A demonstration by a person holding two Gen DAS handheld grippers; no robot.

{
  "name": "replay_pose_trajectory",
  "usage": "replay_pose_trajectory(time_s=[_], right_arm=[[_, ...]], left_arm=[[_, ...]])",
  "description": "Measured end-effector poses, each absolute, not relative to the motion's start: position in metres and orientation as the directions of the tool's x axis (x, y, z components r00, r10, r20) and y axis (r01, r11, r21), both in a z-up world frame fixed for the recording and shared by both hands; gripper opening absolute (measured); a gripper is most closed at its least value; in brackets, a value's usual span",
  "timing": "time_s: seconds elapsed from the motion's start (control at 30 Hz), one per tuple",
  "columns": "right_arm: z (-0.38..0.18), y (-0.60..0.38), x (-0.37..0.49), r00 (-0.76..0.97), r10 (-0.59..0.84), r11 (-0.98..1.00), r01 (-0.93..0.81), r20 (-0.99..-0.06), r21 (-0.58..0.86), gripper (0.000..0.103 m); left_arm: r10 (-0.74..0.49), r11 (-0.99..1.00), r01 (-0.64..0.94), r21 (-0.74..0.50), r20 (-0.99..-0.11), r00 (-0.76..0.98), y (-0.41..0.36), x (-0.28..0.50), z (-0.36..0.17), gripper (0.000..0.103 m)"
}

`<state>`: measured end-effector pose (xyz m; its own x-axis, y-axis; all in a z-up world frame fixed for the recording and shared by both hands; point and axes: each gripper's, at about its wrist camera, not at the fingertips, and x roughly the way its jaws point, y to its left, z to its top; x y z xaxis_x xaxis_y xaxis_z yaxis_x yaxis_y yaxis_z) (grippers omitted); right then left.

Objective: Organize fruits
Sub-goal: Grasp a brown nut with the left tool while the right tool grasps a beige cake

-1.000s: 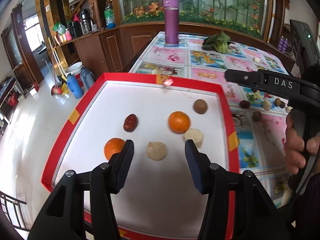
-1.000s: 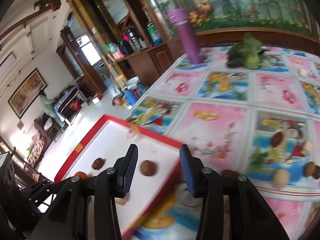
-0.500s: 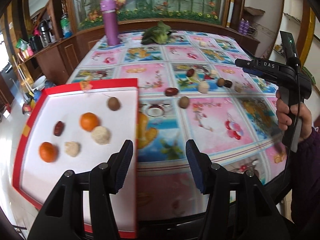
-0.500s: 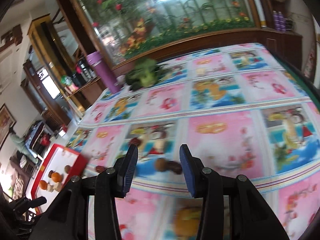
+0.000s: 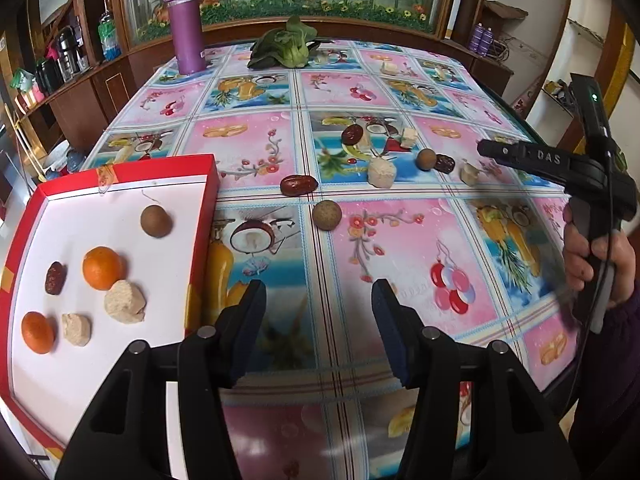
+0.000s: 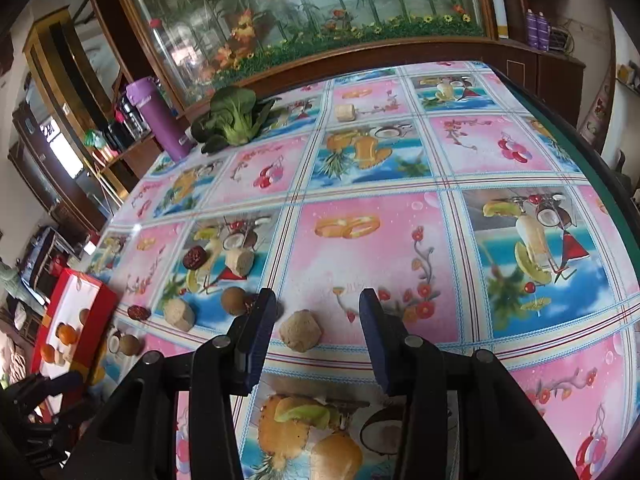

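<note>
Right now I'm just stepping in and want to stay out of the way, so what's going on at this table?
A person is sorting fruits into a red tray with two tools. Two oranges, two dates, a brown round fruit and beige chunks already lie in it. The left hand-held gripper hangs open over the tablecloth beside the tray, holding nothing. The right hand-held gripper is open around a beige chunk on the table, not yet closed. More fruits remain loose.

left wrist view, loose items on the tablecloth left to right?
Red date → brown ball → dark date → beige chunk → pale cube → second brown ball → dark piece → beige lump.
</note>
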<state>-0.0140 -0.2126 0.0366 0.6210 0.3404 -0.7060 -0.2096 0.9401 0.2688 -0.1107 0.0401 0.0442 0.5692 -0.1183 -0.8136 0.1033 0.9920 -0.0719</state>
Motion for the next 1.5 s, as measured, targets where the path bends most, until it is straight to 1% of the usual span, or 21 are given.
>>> replay_pose_trajectory(time_s=[0.27, 0.47, 0.67, 0.73, 0.9, 1.13, 1.2, 1.33, 1.37, 1.4, 1.43, 1.5], right_arm=[[0.027, -0.189, -0.019, 0.586, 0.305, 0.948, -0.263, -0.751, 0.180, 0.043], [0.026, -0.189, -0.019, 0.586, 0.290, 0.952, -0.260, -0.757, 0.164, 0.043], [0.024, -0.188, -0.019, 0.577, 0.286, 0.952, -0.263, -0.765, 0.158, 0.043], [0.025, -0.188, -0.019, 0.579, 0.280, 0.953, -0.262, -0.766, 0.151, 0.043], [0.022, -0.185, -0.019, 0.567, 0.278, 0.952, -0.270, -0.775, 0.144, 0.043], [0.018, -0.179, -0.019, 0.560, 0.254, 0.953, -0.286, -0.788, 0.103, 0.043], [0.018, -0.177, -0.020, 0.567, 0.243, 0.952, -0.293, -0.787, 0.083, 0.043], [0.017, -0.177, -0.020, 0.575, 0.238, 0.953, -0.295, -0.783, 0.072, 0.043], [0.017, -0.176, -0.019, 0.577, 0.237, 0.953, -0.294, -0.782, 0.071, 0.043], [0.017, -0.176, -0.020, 0.581, 0.231, 0.954, -0.291, -0.780, 0.066, 0.040], [0.017, -0.176, -0.020, 0.590, 0.215, 0.957, -0.286, -0.778, 0.048, 0.033], [0.016, -0.176, -0.020, 0.602, 0.188, 0.961, -0.276, -0.776, 0.018, 0.027]], left_arm=[[-0.121, 0.992, 0.097, -0.080, -0.813, 0.570, 0.033, -0.083, 0.036, 0.056], [-0.107, 0.994, 0.088, -0.069, -0.813, 0.572, 0.029, -0.062, 0.027, 0.056], [-0.128, 0.991, 0.098, -0.088, -0.810, 0.572, 0.028, -0.056, 0.025, 0.055], [-0.134, 0.990, 0.107, -0.088, -0.806, 0.576, 0.026, -0.055, 0.025, 0.053], [-0.148, 0.987, 0.134, -0.086, -0.805, 0.574, 0.022, -0.052, 0.023, 0.040], [-0.158, 0.985, 0.143, -0.092, -0.808, 0.567, 0.022, -0.052, 0.016, 0.036], [-0.163, 0.985, 0.144, -0.097, -0.806, 0.568, 0.023, -0.052, 0.016, 0.032], [-0.167, 0.984, 0.148, -0.099, -0.802, 0.573, 0.023, -0.051, 0.015, 0.028], [-0.165, 0.984, 0.148, -0.096, -0.801, 0.575, 0.023, -0.051, 0.015, 0.027], [-0.163, 0.985, 0.148, -0.094, -0.800, 0.577, 0.023, -0.052, 0.015, 0.026], [-0.163, 0.985, 0.148, -0.094, -0.799, 0.579, 0.023, -0.052, 0.015, 0.025], [-0.166, 0.985, 0.144, -0.100, -0.798, 0.579, 0.025, -0.051, 0.015, 0.024]])
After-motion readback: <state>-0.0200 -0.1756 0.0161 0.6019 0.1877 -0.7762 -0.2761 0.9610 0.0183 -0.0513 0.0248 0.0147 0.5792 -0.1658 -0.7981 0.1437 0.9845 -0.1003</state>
